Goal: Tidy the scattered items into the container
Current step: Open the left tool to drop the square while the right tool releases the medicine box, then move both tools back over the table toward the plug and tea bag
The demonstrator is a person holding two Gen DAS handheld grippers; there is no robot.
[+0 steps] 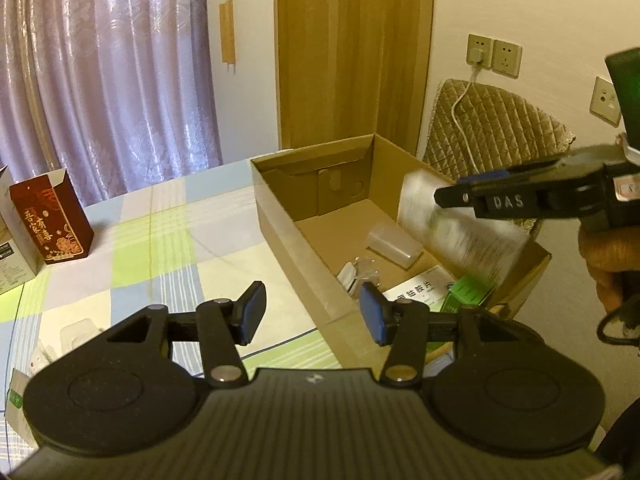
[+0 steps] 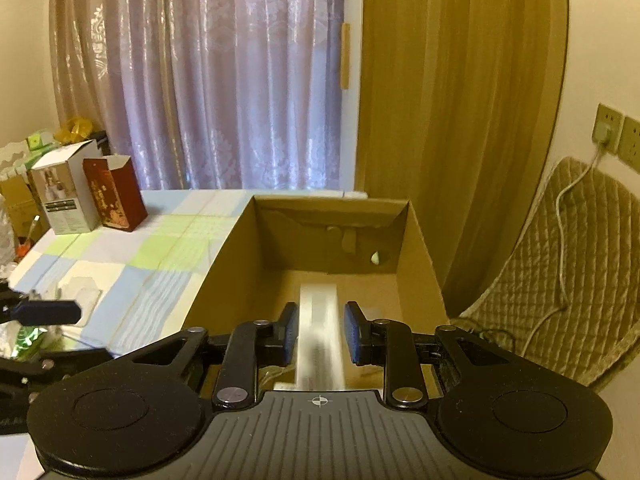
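An open cardboard box [image 1: 280, 216] [image 2: 224, 280] stands on the checked tablecloth [image 1: 160, 248]. Inside it lie a clear plastic cup [image 1: 394, 244], a white printed packet [image 1: 420, 292] and a green carton [image 1: 468, 292]. My right gripper [image 2: 322, 332] [image 1: 452, 198] hovers over the box. A silvery white packet [image 2: 320, 340] [image 1: 460, 224] sits between and below its pads, streaked with blur while gripper and box look sharp, so it seems loose. My left gripper [image 1: 314, 312] is open and empty above the box's near left wall; one of its fingers [image 2: 44, 312] shows in the right wrist view.
A dark red carton [image 1: 52, 220] [image 2: 114, 196] and a white carton [image 2: 64, 196] stand at the table's far left. Flat clear packets [image 1: 76, 330] [image 2: 82, 292] lie on the cloth. A chair with a quilted cover [image 1: 492, 128] [image 2: 560, 260] stands right of the box. A hand [image 1: 608, 256] holds the right gripper.
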